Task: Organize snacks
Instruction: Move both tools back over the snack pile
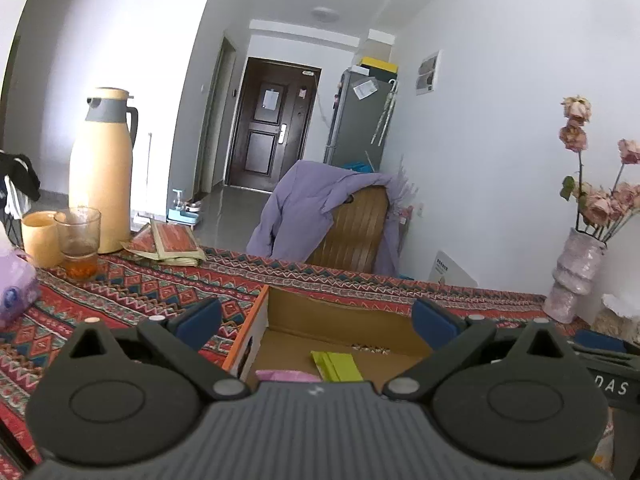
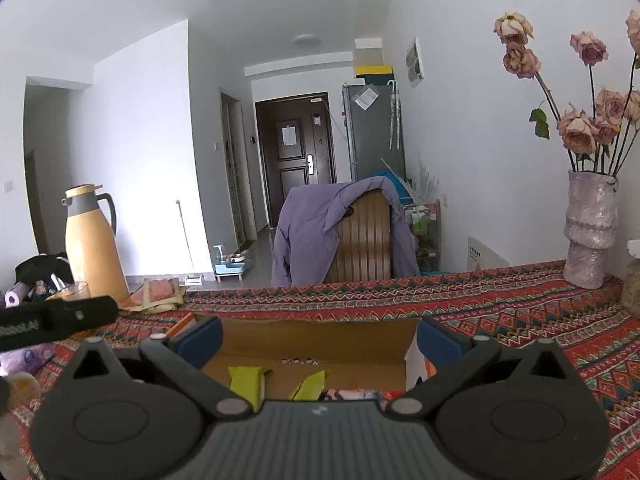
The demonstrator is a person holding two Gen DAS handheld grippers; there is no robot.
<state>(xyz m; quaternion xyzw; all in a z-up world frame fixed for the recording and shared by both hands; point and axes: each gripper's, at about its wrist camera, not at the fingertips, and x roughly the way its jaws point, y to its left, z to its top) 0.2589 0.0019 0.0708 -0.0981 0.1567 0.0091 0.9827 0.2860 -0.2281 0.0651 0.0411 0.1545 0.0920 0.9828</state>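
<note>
Left wrist: left tongs (image 1: 318, 320) gaping, right tongs (image 2: 320, 336) gaping, cardboard box (image 1: 340, 316) partly hidden

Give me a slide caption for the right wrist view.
Open right tool poised over a cardboard box holding green snack packets on a patterned tablecloth.

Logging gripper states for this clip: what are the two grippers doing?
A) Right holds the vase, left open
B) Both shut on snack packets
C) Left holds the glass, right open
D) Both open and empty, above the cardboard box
D: the left gripper and right gripper both show spread, empty fingers over the cardboard box.
</note>
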